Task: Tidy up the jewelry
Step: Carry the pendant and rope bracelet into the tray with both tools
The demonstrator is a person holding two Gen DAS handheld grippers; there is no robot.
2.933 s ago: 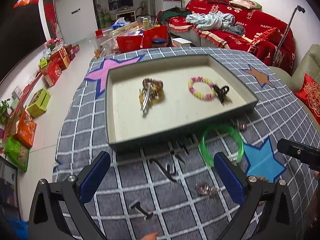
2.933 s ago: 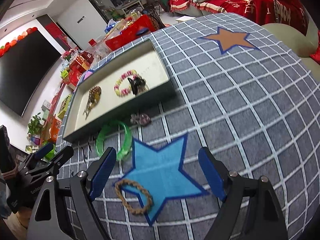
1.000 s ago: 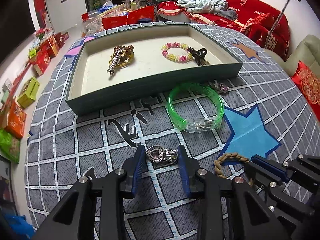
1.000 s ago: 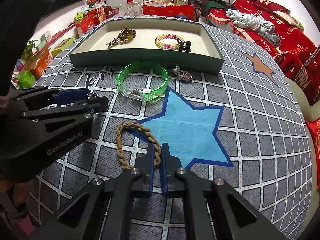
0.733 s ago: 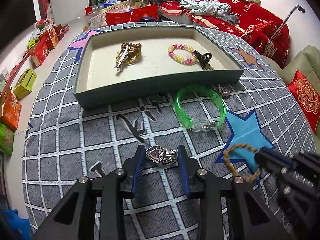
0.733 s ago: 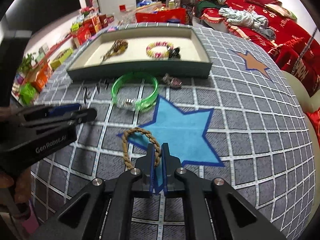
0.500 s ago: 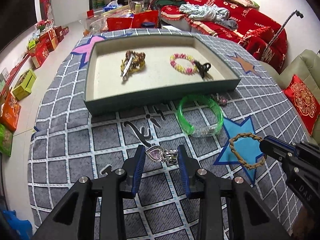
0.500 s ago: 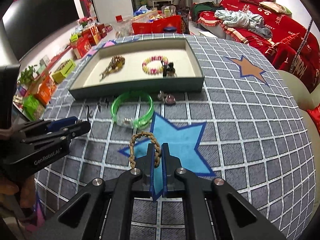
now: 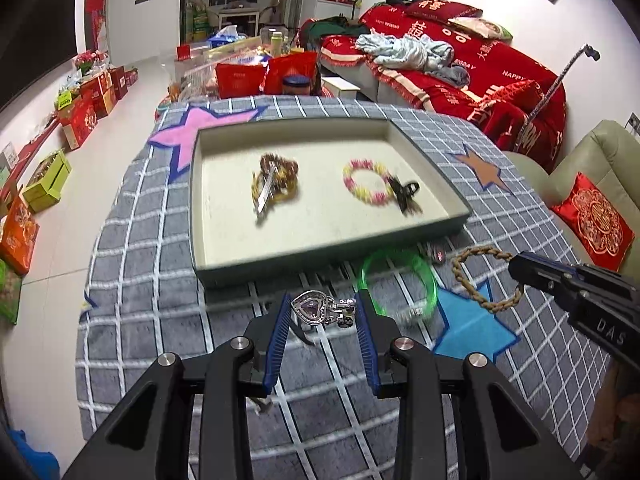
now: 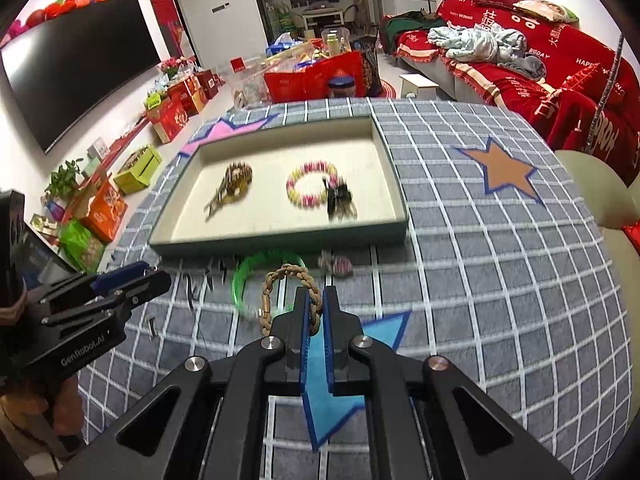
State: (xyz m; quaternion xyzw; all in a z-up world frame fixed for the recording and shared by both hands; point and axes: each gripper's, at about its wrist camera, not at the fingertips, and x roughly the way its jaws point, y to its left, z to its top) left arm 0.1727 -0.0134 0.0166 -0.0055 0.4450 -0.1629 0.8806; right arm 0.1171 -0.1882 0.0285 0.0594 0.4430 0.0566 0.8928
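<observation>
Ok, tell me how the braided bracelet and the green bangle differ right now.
The braided bracelet is tan twisted cord; the green bangle is smooth translucent plastic. The bracelet hangs lifted, pinched in the shut right gripper; the bangle lies flat on the checked cloth, untouched. The bracelet has a small metal clasp; the bangle has a clear section. Both are rings still outside the tray.

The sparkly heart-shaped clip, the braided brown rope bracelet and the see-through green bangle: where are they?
Sparkly heart-shaped clip (image 9: 310,307): left wrist view, on its purple heart.
Braided brown rope bracelet (image 10: 289,269): right wrist view, top of the loop.
See-through green bangle (image 9: 427,274): left wrist view, on its right rim.
</observation>
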